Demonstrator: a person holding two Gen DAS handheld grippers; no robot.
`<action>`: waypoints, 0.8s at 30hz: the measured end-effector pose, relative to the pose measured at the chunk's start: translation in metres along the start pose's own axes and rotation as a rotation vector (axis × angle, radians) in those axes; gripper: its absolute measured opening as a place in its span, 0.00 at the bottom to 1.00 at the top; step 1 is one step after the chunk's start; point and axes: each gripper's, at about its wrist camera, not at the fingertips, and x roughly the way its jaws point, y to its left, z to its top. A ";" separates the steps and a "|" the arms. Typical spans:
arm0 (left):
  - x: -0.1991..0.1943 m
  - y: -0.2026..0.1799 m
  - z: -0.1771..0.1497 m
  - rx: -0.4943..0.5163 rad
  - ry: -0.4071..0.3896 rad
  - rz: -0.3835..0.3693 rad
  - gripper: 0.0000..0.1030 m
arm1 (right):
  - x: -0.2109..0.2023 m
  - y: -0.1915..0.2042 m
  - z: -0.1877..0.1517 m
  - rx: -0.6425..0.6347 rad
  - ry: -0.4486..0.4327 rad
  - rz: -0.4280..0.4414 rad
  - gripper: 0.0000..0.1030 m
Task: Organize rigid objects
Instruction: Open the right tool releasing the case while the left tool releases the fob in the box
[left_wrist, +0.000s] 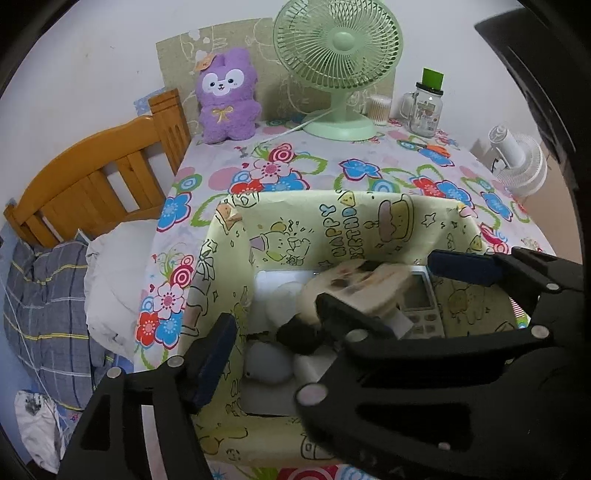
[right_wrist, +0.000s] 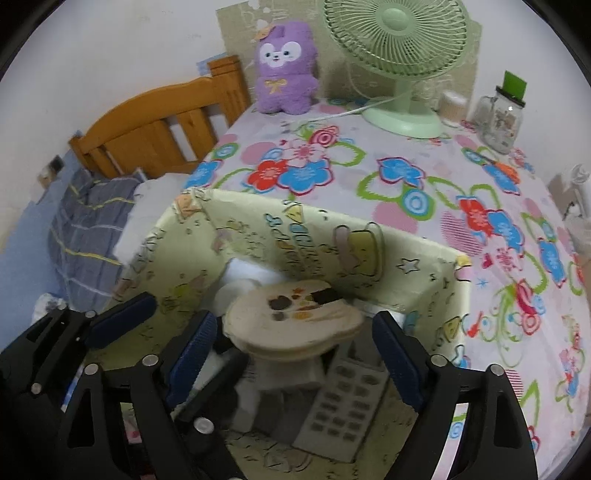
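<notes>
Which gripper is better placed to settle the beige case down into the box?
Right, probably. The right gripper has open jaws either side of the beige case in the box; the left gripper is offset.

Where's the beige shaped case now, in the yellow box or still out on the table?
In. The beige case lies on top of the remote and other items, inside the yellow box walls.

Box (right_wrist: 424, 254): matt printed paper lining. Tablecloth (right_wrist: 424, 173) at 12 o'clock: smooth printed cloth. Headboard (right_wrist: 155, 122) at 10: glossy wood. Toy (right_wrist: 284, 70): fuzzy plush. Jar (right_wrist: 500, 118): clear glass.
</notes>
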 end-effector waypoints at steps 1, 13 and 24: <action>-0.001 -0.001 0.000 0.002 -0.005 0.003 0.75 | -0.002 0.000 0.000 0.001 -0.005 0.005 0.89; -0.017 -0.013 0.002 0.032 -0.060 0.006 0.85 | -0.026 -0.005 -0.003 -0.004 -0.059 -0.046 0.91; -0.018 -0.040 0.004 0.075 -0.089 -0.020 0.87 | -0.047 -0.033 -0.014 0.029 -0.100 -0.191 0.91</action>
